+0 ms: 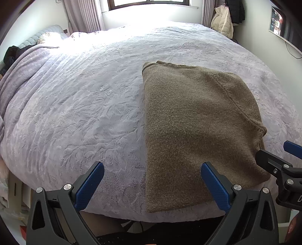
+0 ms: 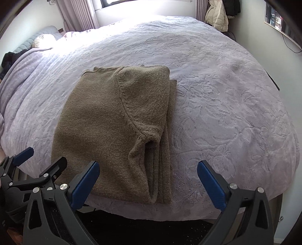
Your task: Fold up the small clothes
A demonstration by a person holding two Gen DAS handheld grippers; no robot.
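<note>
With both my left gripper (image 1: 152, 185) and right gripper (image 2: 148, 183) spread wide and empty, I should pinch the near corners of the folded brown sweater (image 2: 113, 120) on the bed (image 2: 226, 105) and fold them away evenly.

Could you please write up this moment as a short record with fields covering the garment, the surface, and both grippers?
garment: brown knit sweater, folded into a long stack, sleeve seam on top
surface: lilac embossed bedspread
position: near the bed's front edge
left gripper: open, empty, jaws astride the sweater's left edge
right gripper: open, empty, jaws astride the sweater's right edge
background: curtained window, cream jacket hanging by the wall
</note>
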